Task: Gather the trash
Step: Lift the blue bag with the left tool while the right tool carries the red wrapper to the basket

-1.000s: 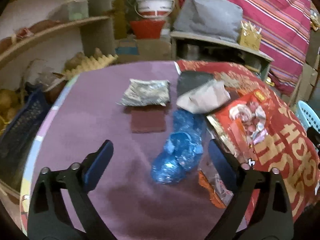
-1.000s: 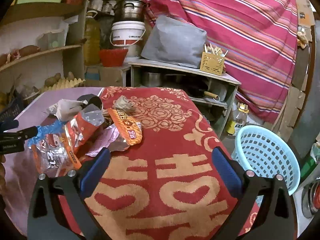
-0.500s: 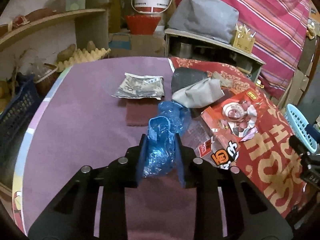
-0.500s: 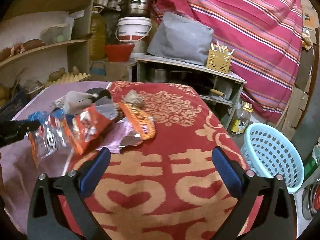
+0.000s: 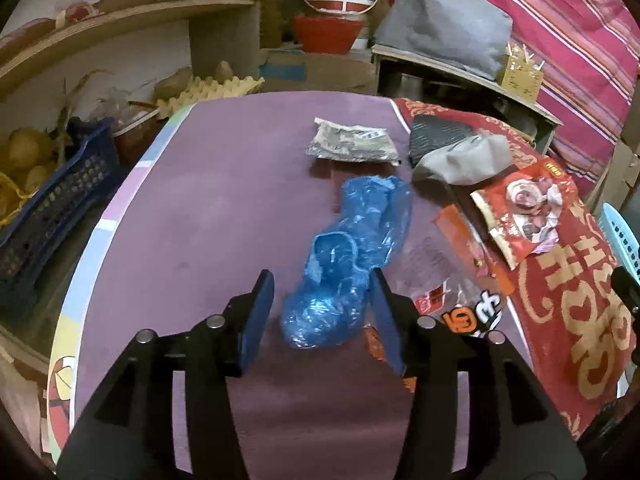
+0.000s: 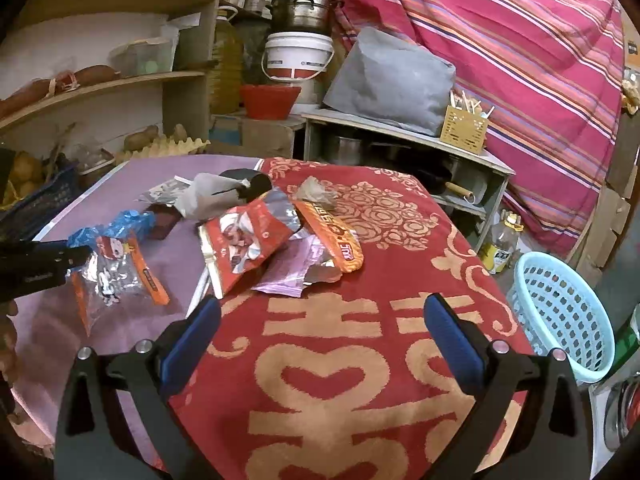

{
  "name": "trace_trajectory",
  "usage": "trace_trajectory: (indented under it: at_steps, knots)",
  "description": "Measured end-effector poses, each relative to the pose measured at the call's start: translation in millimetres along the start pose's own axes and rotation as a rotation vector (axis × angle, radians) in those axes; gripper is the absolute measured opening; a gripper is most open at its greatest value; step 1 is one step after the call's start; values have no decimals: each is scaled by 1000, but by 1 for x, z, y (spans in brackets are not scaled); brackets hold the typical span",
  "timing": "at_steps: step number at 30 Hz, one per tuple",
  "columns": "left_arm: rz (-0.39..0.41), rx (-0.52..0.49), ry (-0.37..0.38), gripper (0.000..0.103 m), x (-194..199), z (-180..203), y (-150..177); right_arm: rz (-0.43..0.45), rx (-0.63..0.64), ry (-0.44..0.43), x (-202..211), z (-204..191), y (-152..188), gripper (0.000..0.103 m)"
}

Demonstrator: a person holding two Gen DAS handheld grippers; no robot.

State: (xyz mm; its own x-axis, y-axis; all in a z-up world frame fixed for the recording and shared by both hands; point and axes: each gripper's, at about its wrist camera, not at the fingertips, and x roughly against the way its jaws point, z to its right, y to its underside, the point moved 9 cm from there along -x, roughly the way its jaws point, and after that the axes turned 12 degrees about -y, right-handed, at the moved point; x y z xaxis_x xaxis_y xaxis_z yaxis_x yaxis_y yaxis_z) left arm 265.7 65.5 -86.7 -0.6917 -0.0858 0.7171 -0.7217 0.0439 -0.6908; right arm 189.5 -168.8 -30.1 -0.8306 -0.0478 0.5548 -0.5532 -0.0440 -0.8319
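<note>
Left gripper (image 5: 322, 300): jaws opening, astride the blue bag (image 5: 352, 256), not pinching; should reclose squarely on its bunched end.
Right gripper (image 6: 320, 336): jaws released, empty.
Basket (image 6: 568, 312): likely drop-off.

Table (image 5: 224, 208): crumpled bag (image 5: 352, 256) centre; flat packet (image 5: 352, 146) at 12 o'clock; snack wrapper (image 5: 524, 208) at 3 o'clock; crate (image 5: 52, 204) off-table at 9 o'clock.

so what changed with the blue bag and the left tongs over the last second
The left tongs came in wide over the blue plastic bag, pinched its near end half a second ago, and are opening again now; the bag lies between the pads, unpressed on the left side. The bag was dragged slightly nearer. The right tongs stayed open and empty over the red towel; the snack wrappers stayed put.
</note>
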Motion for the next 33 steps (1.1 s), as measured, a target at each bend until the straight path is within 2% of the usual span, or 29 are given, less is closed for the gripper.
trace_trajectory:
  at_steps: [6,8,10,13,19,22,29,30,33]
  knots:
    - [17,12,56,46,8,-4,-3,-1,9,3,0,-1,-1,99]
    - [-3,3,90,17,6,0,-1,-5,8,1,0,-1,0,99]
    - [-5,15,102,16,7,-1,-1,-7,5,-2,0,1,-1,99]
    - [52,15,87,14,20,-3,-8,-5,4,0,-1,0,-1,99]
    - [148,45,-31,13,37,-27,-22,-10,21,-16,-19,-1,-12,99]
    - [127,88,-43,13,30,-38,-24,-27,7,-38,-37,-2,-18,99]
    - [123,60,-69,13,23,-36,-27,-65,-83,-139,-77,-10,-31,98]
    - [126,57,-70,13,23,-34,-28,-70,-93,-143,-82,-10,-32,97]
    - [131,53,-68,13,23,-31,-29,-99,-114,-170,-98,-11,-31,82]
